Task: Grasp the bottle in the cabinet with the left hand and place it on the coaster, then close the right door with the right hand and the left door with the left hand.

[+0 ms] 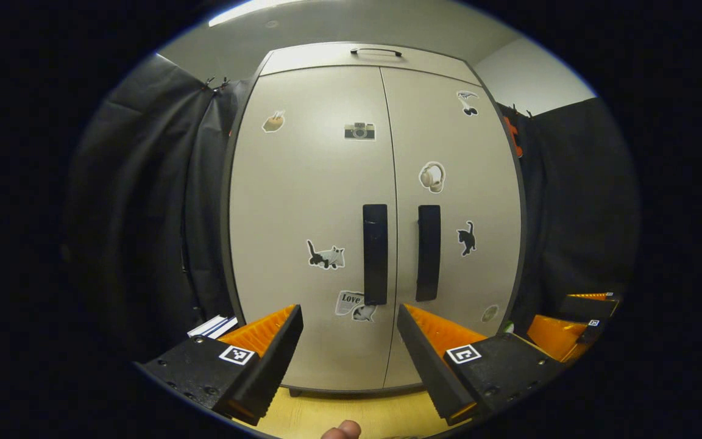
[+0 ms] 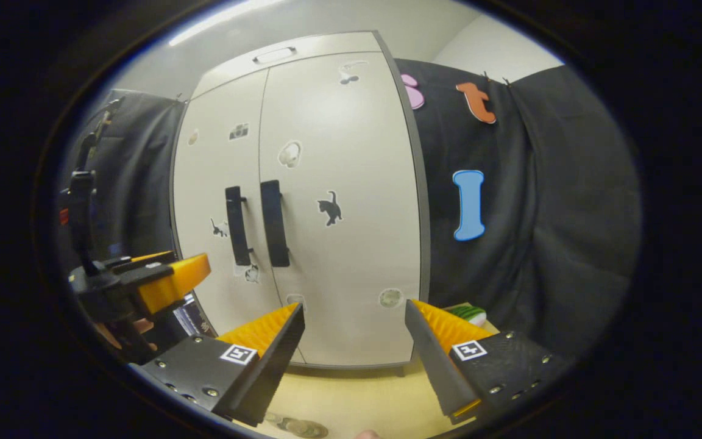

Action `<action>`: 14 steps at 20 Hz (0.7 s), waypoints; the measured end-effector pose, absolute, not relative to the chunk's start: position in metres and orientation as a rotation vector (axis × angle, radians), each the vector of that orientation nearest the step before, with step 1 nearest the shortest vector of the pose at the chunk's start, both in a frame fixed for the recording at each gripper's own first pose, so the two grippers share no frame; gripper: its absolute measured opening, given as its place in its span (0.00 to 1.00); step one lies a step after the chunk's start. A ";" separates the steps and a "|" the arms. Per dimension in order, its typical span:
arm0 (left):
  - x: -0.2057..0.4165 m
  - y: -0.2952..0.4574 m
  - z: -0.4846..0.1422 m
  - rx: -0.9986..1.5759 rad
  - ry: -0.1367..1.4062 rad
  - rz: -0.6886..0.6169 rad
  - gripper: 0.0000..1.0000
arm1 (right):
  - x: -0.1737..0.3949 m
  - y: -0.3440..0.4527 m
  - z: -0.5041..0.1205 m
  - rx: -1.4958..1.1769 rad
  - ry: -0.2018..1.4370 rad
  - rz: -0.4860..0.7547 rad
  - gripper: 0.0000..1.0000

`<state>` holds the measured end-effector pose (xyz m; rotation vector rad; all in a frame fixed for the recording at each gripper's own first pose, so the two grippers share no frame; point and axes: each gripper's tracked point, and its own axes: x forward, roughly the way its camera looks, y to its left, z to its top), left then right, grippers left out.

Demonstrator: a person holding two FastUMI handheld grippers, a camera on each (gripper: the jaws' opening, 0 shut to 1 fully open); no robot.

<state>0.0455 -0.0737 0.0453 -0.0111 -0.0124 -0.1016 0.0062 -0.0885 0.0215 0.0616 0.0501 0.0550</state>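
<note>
Spread wide and empty, the left hand-held gripper (image 1: 349, 353) faces the cabinet (image 1: 375, 213) squarely, its upright door handles (image 1: 375, 253) dead ahead. Both doors look closed, hiding any bottle. Off toward its right side, the right hand-held gripper (image 2: 354, 353) is spread too.

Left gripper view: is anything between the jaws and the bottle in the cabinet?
Yes. Both cabinet doors are shut, so the bottle is hidden behind them. The left gripper is open, facing the two dark handles; the doors must be opened first.
</note>
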 end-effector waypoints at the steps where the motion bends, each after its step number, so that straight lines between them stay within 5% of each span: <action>1: 0.035 -0.069 0.046 -0.012 -0.013 -0.092 0.98 | 0.001 -0.090 0.028 0.049 0.039 0.046 1.00; 14: -0.033 -0.042 0.035 -0.042 0.031 -0.037 0.98 | -0.041 -0.096 0.043 0.009 0.013 0.039 1.00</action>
